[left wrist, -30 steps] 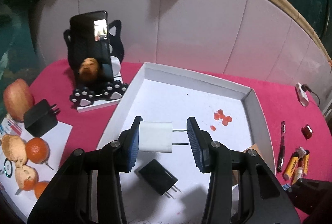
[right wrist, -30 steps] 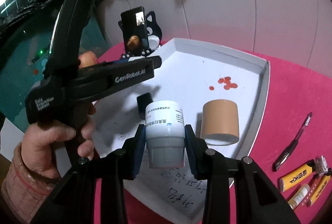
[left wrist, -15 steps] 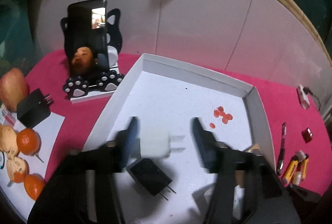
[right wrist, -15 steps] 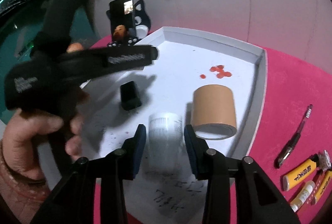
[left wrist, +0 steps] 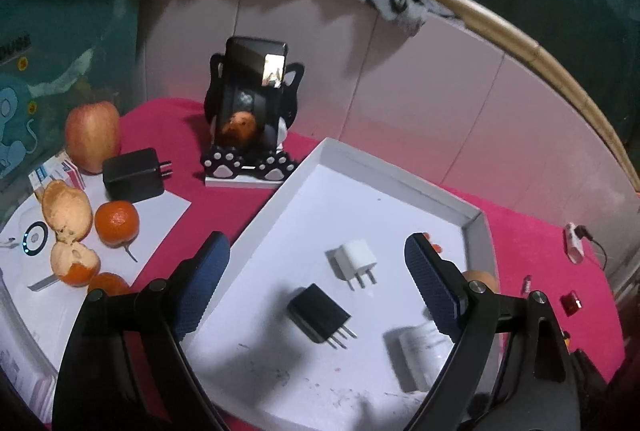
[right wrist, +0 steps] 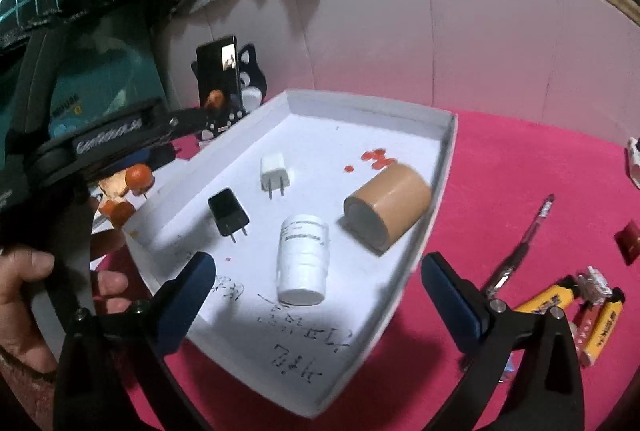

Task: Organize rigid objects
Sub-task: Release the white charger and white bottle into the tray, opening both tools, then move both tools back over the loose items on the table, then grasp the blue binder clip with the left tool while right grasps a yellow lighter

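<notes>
A white tray (left wrist: pixel 344 155) (right wrist: pixel 448 155) on the pink cloth holds a white charger (left wrist: pixel 357 258) (right wrist: pixel 275 170), a black charger (left wrist: pixel 319 312) (right wrist: pixel 228 212), a white bottle (right wrist: pixel 304 259) (left wrist: pixel 418 355) lying on its side and a brown tape roll (right wrist: pixel 390 208). My left gripper (left wrist: pixel 318 283) is open and empty above the tray. My right gripper (right wrist: pixel 318 305) is open and empty just in front of the bottle.
A phone on a cat-paw stand (left wrist: pixel 250 103), an apple (left wrist: pixel 93 135), another black charger (left wrist: pixel 134 173) and oranges (left wrist: pixel 116 223) sit left of the tray. A pen (right wrist: pixel 524 247), yellow lighters (right wrist: pixel 568 307) and a red item (right wrist: pixel 630 241) lie to the right.
My left gripper opened and let the white charger down into the tray. My right gripper opened and left the white bottle lying in the tray. Both pulled back.
</notes>
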Motion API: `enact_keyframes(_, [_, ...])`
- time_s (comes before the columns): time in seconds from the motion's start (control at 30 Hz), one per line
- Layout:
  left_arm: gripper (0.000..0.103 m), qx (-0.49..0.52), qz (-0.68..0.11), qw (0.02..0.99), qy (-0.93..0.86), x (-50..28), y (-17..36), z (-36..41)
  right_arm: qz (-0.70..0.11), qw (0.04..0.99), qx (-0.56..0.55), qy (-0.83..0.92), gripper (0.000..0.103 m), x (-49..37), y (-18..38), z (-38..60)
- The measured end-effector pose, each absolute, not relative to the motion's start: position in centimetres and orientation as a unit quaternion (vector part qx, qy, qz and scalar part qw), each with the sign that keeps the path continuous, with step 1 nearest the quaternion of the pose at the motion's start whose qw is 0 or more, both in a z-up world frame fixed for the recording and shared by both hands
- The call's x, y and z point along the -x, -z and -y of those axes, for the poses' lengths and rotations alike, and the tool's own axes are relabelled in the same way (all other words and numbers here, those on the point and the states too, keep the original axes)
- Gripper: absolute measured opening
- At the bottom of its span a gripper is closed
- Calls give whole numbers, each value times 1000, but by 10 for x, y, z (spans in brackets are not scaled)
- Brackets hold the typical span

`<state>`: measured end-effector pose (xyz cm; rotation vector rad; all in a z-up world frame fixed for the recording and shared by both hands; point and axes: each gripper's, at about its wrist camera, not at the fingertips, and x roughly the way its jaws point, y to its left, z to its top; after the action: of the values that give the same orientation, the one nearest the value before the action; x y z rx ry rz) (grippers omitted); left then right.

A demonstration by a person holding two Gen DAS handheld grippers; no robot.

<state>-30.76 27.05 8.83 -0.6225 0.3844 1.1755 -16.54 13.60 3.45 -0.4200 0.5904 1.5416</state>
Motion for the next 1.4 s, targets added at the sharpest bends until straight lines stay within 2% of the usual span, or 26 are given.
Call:
enact_keyframes(0.17, [90,264,-170,799,-513,294,-102,-251,-238,690,154,-666,103,137,-53,-112])
enact_keyframes(0.37, [90,231,-194,857,-418,253,-102,-222,-235,759,106,-598,103,64,-64,-63])
enact_keyframes(0.73, [90,211,-326,887,-249,144,-68,-147,-315,836,57,-445,103,-46,-24,17])
enact_keyframes(1.1, [90,162,-385,854,-311,102,-30,-135,-364,821,24,-439,103,-72,-10,28])
enact_keyframes(1.33, [89,106,-394,845,-346,97,-29,-137,-389,811,-4,-437,103,-79,-3,29])
enact_keyframes(1.4, [81,98,-403,844,-339,92,-26,-134,-388,811,-6,-438,103,-78,-3,30])
